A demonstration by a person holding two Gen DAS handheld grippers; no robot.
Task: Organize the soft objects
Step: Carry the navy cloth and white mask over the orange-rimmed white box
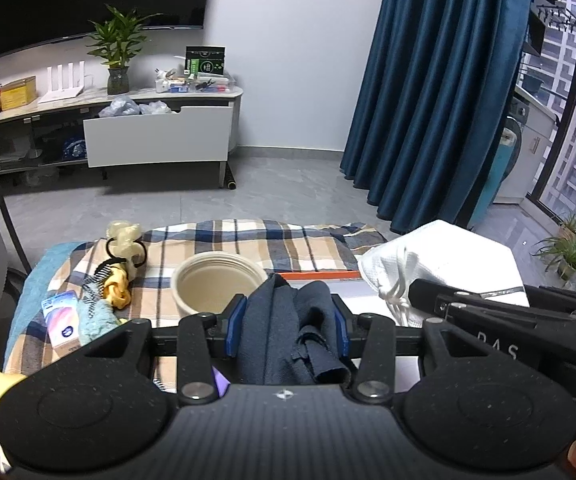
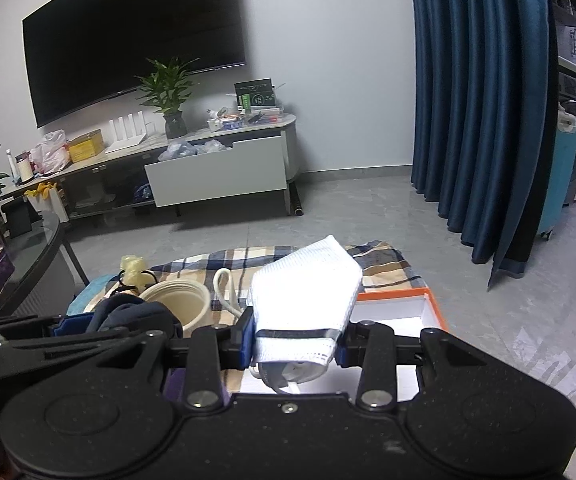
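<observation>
The left hand-held gripper (image 1: 286,330) is clenched on a bunched navy cloth (image 1: 288,336) beside the cream cup (image 1: 218,284). The right hand-held gripper (image 2: 293,340) grasps a white mask (image 2: 305,300) above the orange box (image 2: 399,312). Its loose straps could snag and drag it off target.

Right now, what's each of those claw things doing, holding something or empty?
Left gripper: closed on a dark navy cloth.
Right gripper: closed on a white face mask.
</observation>
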